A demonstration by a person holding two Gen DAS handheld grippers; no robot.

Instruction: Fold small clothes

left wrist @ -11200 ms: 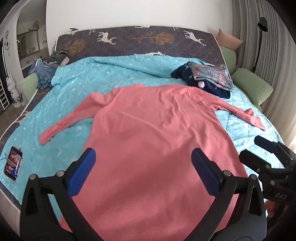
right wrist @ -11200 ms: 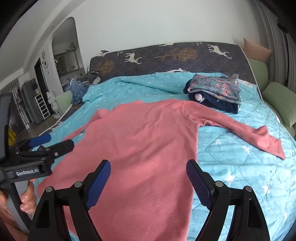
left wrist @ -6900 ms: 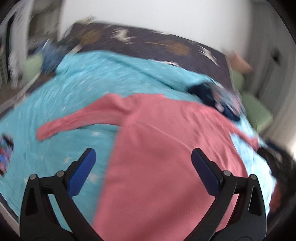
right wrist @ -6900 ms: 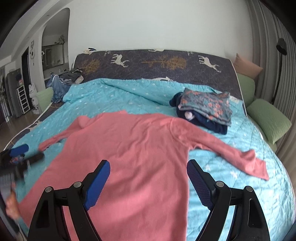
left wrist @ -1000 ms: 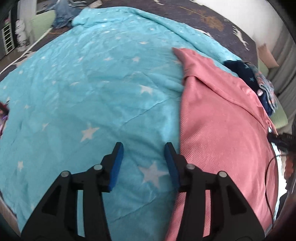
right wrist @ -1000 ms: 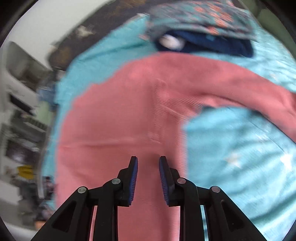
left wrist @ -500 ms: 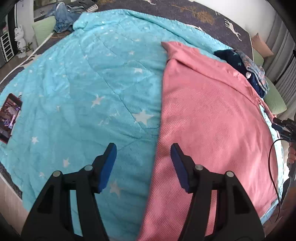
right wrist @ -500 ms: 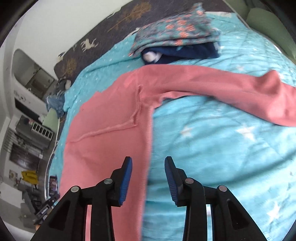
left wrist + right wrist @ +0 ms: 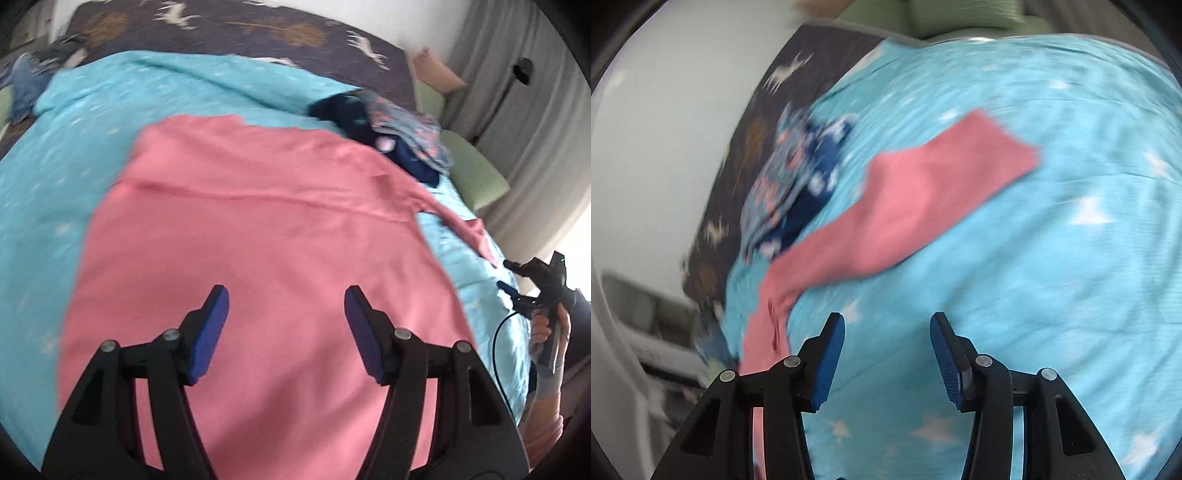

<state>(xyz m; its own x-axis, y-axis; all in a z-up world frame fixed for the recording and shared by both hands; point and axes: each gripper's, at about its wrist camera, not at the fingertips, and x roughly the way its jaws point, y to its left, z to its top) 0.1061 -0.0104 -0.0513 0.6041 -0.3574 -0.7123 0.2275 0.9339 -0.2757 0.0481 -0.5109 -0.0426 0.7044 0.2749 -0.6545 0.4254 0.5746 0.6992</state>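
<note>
A pink long-sleeved sweater (image 9: 266, 229) lies flat on the turquoise star blanket (image 9: 55, 155). Its left sleeve is folded across the chest, leaving a straight left edge. The right sleeve (image 9: 905, 206) still stretches out over the blanket (image 9: 1052, 277), its cuff far from the body. My left gripper (image 9: 286, 295) hovers above the sweater's body, jaws opening, nothing between them. My right gripper (image 9: 886, 321) is over bare blanket below the sleeve, jaws opening and empty. At the right edge of the left wrist view the right gripper (image 9: 506, 275) shows in a hand.
A stack of folded clothes (image 9: 399, 122), dark blue under floral, sits past the sweater's right shoulder, also blurred as folded clothes (image 9: 790, 177). Green pillows (image 9: 476, 177) and a grey curtain (image 9: 535, 110) border the bed's right side. A dark deer-print sheet (image 9: 229, 29) covers the head end.
Both grippers' jaws have widened. The left gripper swung from the blanket beside the sweater's left edge to over its body. The right gripper swung off the body toward the outstretched right sleeve.
</note>
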